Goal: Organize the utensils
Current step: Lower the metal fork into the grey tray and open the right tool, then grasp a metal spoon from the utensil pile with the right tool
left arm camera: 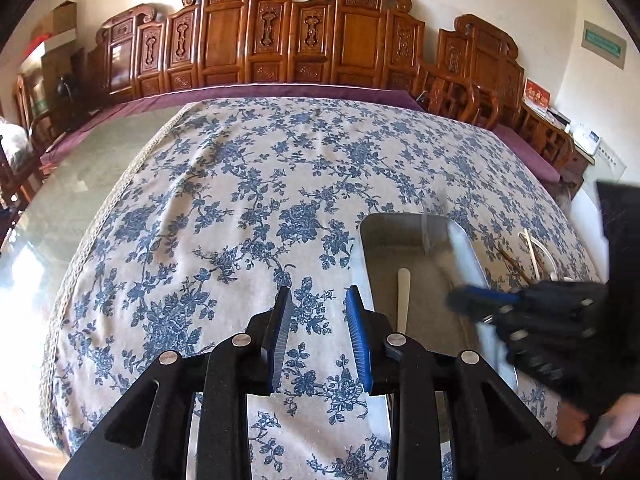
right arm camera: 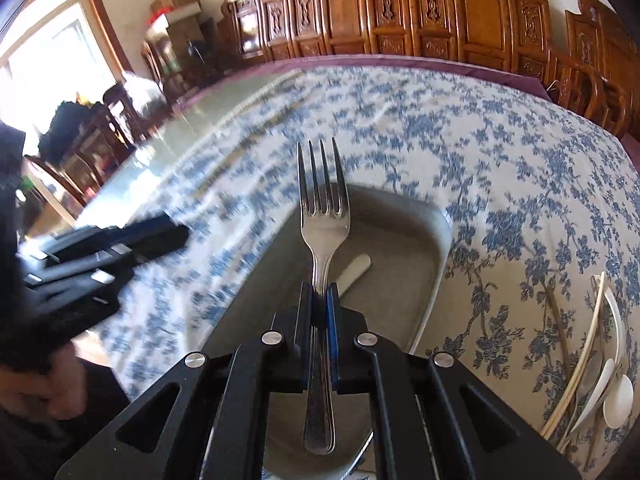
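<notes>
The right hand-held gripper (right arm camera: 320, 304), its blue-padded fingers clenched on the stem of a shiny four-tined metal fork (right arm camera: 323, 216), holds the fork tines-forward over the shallow grey rectangular metal tray (right arm camera: 438, 248) that sits on the blue-and-white floral tablecloth (right arm camera: 500, 168) covering the surface. Inside the tray lies a pale flat utensil handle (right arm camera: 356, 270), just beyond the gripper's fingertips; its type cannot be made out. To the right of the tray, apart from it, a loose cluster of white spoons and pale chopsticks (right arm camera: 600, 364) rests on the cloth. To the left of the tray, the left hand-held gripper (left arm camera: 320, 332) hangs above bare cloth with its fingers spread wide and nothing between them. Behind the tray, at the far edge of the surface, stand carved brown wooden chair backs (left arm camera: 280, 36).
</notes>
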Tool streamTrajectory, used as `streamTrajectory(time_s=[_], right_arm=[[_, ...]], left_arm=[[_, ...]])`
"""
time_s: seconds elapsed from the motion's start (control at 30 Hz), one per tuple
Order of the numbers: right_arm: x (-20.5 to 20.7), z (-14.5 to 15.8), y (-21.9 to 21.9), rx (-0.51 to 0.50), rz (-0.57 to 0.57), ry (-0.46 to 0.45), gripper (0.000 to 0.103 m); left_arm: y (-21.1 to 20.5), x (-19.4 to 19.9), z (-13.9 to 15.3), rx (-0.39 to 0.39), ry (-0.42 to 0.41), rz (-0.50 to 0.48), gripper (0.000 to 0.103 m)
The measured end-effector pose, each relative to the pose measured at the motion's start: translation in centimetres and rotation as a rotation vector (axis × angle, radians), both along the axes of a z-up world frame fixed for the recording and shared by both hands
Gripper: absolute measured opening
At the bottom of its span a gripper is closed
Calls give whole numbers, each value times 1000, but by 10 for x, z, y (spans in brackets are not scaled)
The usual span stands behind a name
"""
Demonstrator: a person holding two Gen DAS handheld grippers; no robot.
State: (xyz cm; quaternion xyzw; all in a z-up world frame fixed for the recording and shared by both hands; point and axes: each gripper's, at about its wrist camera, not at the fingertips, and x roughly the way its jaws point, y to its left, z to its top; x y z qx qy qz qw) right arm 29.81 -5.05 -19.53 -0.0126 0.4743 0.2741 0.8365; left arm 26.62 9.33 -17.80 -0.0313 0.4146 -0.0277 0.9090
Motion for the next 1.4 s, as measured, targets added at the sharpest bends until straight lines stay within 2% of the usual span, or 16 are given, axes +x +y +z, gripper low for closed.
streamTrajectory(time_s=[0.13, 0.3, 0.6, 0.8, 0.97, 1.03, 1.1, 1.27, 1.4], right_arm=[[1, -20, 5, -63, -4, 22, 8], [3, -29, 5, -79, -6, 36, 9], [-5, -8, -12, -23, -19, -12, 11], [-22, 15, -62, -20, -77, -72, 11], [-34, 23, -122, -70, -164, -104, 11], [-37, 20, -143, -93, -199, -102, 11], [-40, 16, -165, -107, -233, -95, 11], [-44, 0, -201, -141, -288, -64, 11], [-39, -17, -207, -150, -300, -27, 14]], left_arm=[[0, -1, -1, 3, 0, -4, 26], [-1, -1, 0, 4, -2, -7, 26], [-10, -1, -1, 7, -3, -20, 26], [-37, -1, 4, -1, -19, -74, 34], [-70, -3, 6, 0, -25, -140, 40], [-83, -4, 5, 0, -26, -165, 48], [-96, -6, 5, 2, -28, -188, 52], [-123, -8, 0, 5, -16, -233, 52], [-137, -9, -7, 2, 7, -250, 52]])
